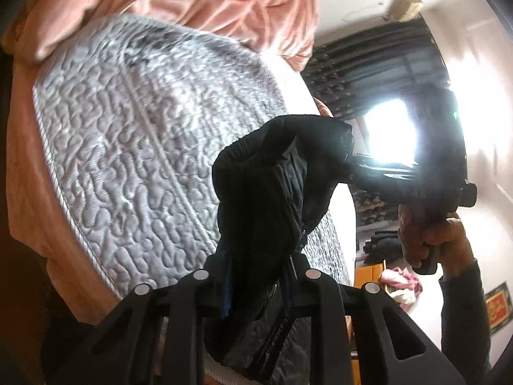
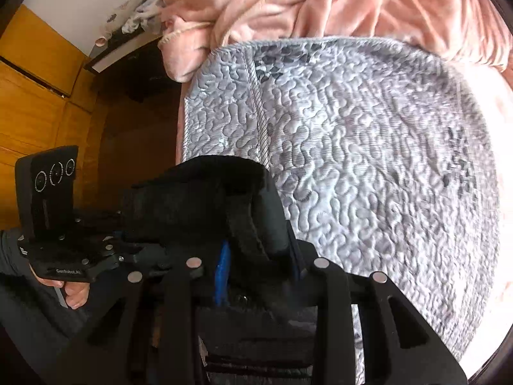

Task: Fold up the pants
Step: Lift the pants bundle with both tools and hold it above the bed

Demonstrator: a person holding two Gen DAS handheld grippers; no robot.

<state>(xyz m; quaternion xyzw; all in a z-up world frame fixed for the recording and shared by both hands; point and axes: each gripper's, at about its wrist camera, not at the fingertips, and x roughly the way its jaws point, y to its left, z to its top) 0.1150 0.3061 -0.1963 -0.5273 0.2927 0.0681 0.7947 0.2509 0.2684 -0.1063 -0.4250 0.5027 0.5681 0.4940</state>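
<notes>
The black pants (image 1: 266, 192) hang bunched between both grippers, held in the air above the grey quilted mattress (image 1: 128, 122). My left gripper (image 1: 256, 276) is shut on the pants' fabric near a zipper. My right gripper (image 2: 256, 266) is shut on the pants (image 2: 224, 199) at a thick waistband edge. The right gripper (image 1: 416, 186) also shows in the left wrist view, to the right, gripping the far end of the fabric. The left gripper (image 2: 105, 250) shows at the left of the right wrist view. Fingertips are hidden by cloth.
A crumpled pink blanket (image 2: 336, 3) lies at the head of the mattress (image 2: 368, 160). Orange wooden cabinets (image 2: 35, 96) stand at the left. A dark curtain and bright window (image 1: 388, 128) are beyond the bed. Clothes lie on a surface (image 1: 400, 282) at the right.
</notes>
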